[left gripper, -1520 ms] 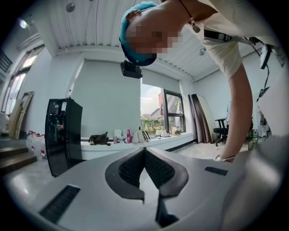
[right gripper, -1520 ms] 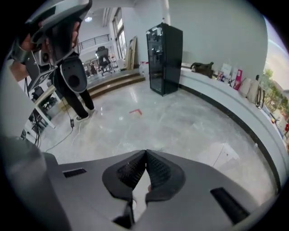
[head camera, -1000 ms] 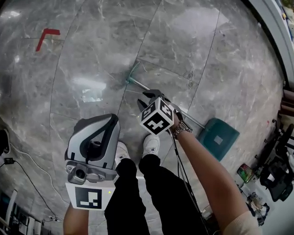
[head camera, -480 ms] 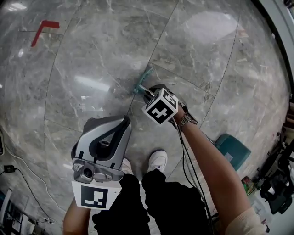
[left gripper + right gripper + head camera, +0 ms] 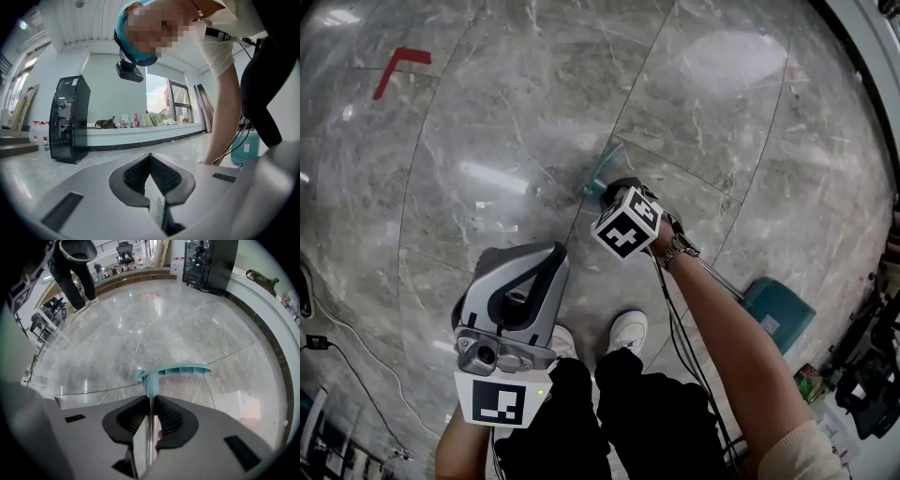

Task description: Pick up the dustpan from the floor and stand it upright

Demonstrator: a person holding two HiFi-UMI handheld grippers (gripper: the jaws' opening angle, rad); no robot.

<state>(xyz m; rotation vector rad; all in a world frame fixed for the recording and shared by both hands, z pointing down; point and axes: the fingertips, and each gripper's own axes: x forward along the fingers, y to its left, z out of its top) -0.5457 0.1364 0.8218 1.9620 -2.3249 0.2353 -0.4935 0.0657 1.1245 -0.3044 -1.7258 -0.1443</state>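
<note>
The dustpan lies on the marble floor, its teal pan (image 5: 780, 312) at the right and its metal pole (image 5: 712, 277) running up-left to a teal grip (image 5: 600, 171). My right gripper (image 5: 616, 186) points down at the pole just below that grip. In the right gripper view the pole (image 5: 149, 427) runs between the pads, which are closing and touch it on both sides, with the teal grip (image 5: 171, 372) just beyond my right gripper (image 5: 150, 401). My left gripper (image 5: 551, 255) hangs lower left, away from the dustpan. Its pads (image 5: 161, 176) meet on nothing, so my left gripper (image 5: 150, 157) is shut.
A person's white shoes (image 5: 628, 330) stand just below the pole. A red tape corner (image 5: 398, 66) marks the floor far left. Cables (image 5: 356, 375) trail at the lower left and clutter (image 5: 862, 375) sits at the right edge. A black cabinet (image 5: 70, 119) stands by the wall.
Both grippers have come down toward the floor. The right one has moved from above the pole's middle to the pole just below the teal grip.
</note>
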